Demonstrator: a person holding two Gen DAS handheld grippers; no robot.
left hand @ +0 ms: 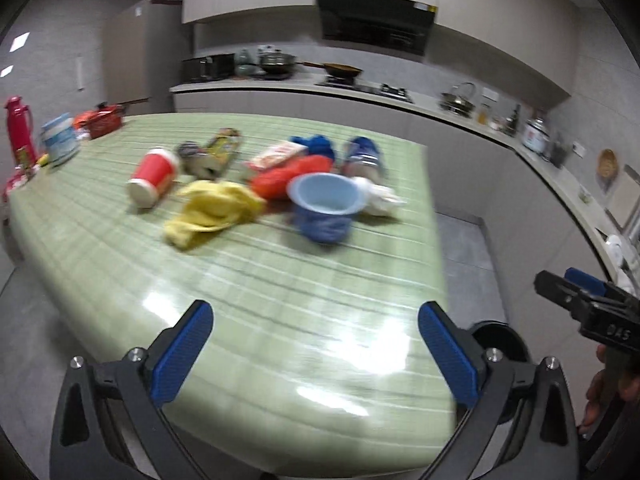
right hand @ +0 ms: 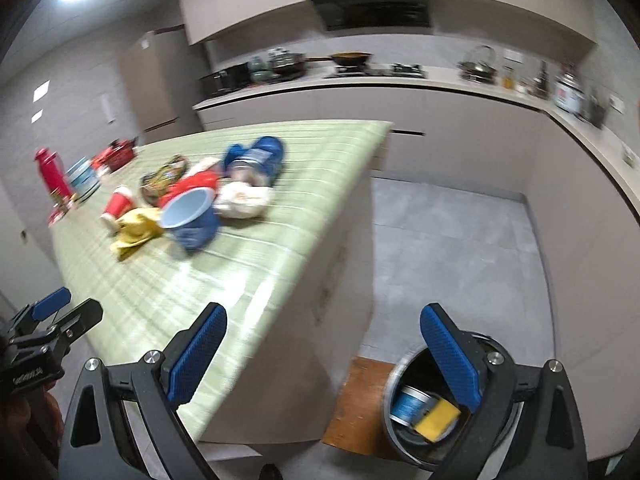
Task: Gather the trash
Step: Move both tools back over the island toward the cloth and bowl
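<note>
We hold both tools back from the heap, and neither carries anything; the left gripper (left hand: 316, 344) hovers over the near part of the table (left hand: 256, 320) with its blue fingers (left hand: 182, 354) spread wide apart, and the right gripper (right hand: 324, 354) hangs off the table's corner, fingers likewise wide apart, directly above the bin (right hand: 404, 436) on the floor; we judge that stance suits a tool working between table and bin, though nothing shows which way it is heading.

The trash sits together near the middle of the table, well apart from both tools: a blue cup (left hand: 322, 208) standing with its mouth up, a crumpled yellow wrapper (left hand: 214, 212) just beside it, a red paper cup (left hand: 154, 178) tipped on its side, a red bag (left hand: 288, 176) behind the blue cup, a white crumpled wad (left hand: 378, 196) touching its right side, and a blue bottle (left hand: 362, 156) lying flat; the bin already holds a blue can (right hand: 412, 402) and something yellow (right hand: 436, 420).

The bin stands low beside the table so a carried piece need only clear the edge; the blue cup looks nearest, so we would take it next.
</note>
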